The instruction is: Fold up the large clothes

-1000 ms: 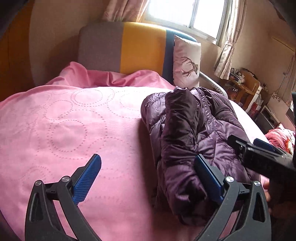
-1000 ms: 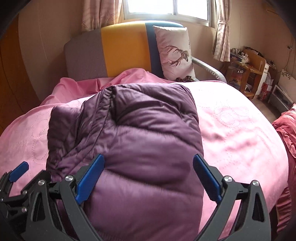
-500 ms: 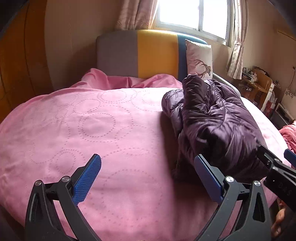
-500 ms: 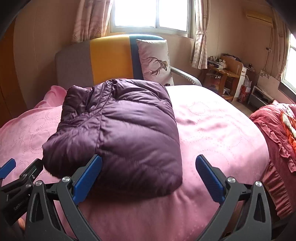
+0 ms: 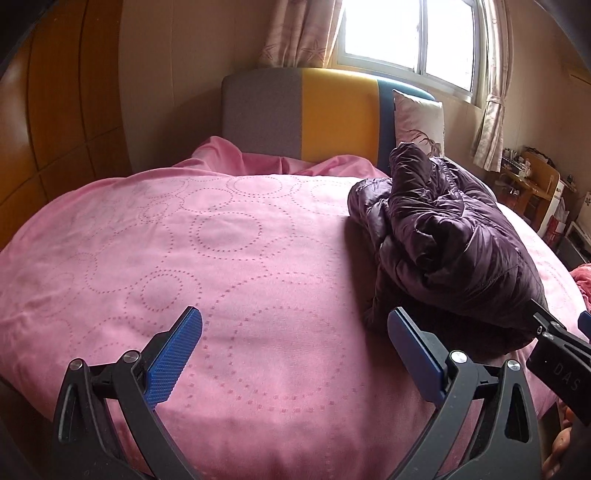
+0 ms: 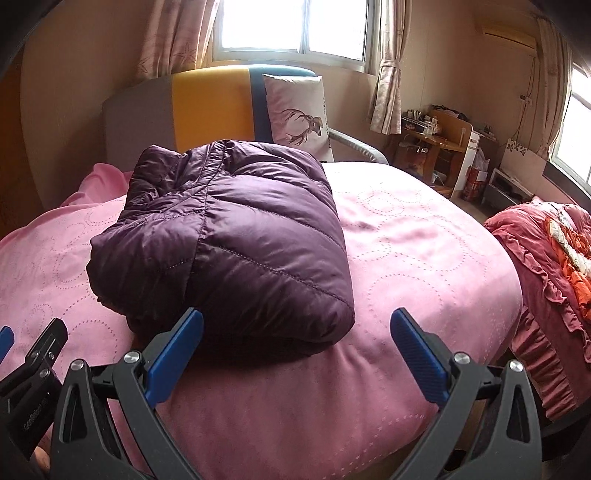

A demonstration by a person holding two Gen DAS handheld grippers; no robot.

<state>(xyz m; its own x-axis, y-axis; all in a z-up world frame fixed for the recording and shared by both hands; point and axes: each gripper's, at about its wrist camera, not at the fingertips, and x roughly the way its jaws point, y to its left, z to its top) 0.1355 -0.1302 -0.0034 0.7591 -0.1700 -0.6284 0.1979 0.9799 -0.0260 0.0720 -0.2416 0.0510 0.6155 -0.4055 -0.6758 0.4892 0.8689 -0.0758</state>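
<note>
**Two grippers spread wide, jacket bundled on the bed**

Two handheld grippers, both level and low over the near edge of the bed, pointing toward the headboard. Left gripper (image 5: 294, 341): jaws wide apart, blue pads holding nothing, only pink cover between them. Right gripper (image 6: 296, 341): jaws equally wide, also holding nothing. Its left pad sits just in front of the near edge of the jacket; contact cannot be judged.

Purple puffer jacket (image 6: 229, 236): folded into a thick bundle lying on the bed. From the right wrist view it is straight ahead of the jaws, offset a little to their left, smooth quilted panel up. From the left wrist view the same jacket (image 5: 447, 236) lies ahead and to the right of the jaws, showing its bunched, creased side with one fold poking upward at the far end.

Each gripper's black body intrudes at the edge of the other's view, so the two are side by side and close.

Surface: pink bed cover (image 5: 207, 251) with dotted circle pattern, mostly smooth, rumpled at the far end. Beyond it, headboard (image 5: 306, 110) in grey, yellow and blue panels, with a deer-print pillow (image 6: 297, 114) propped against it. Window (image 6: 291, 26) with curtains behind, bright daylight. Right of the jaws: cluttered wooden desk (image 6: 439, 136) near the wall, and a red ruffled quilt (image 6: 554, 266) beside the bed. Left: wooden wardrobe panelling (image 5: 62, 110).
</note>
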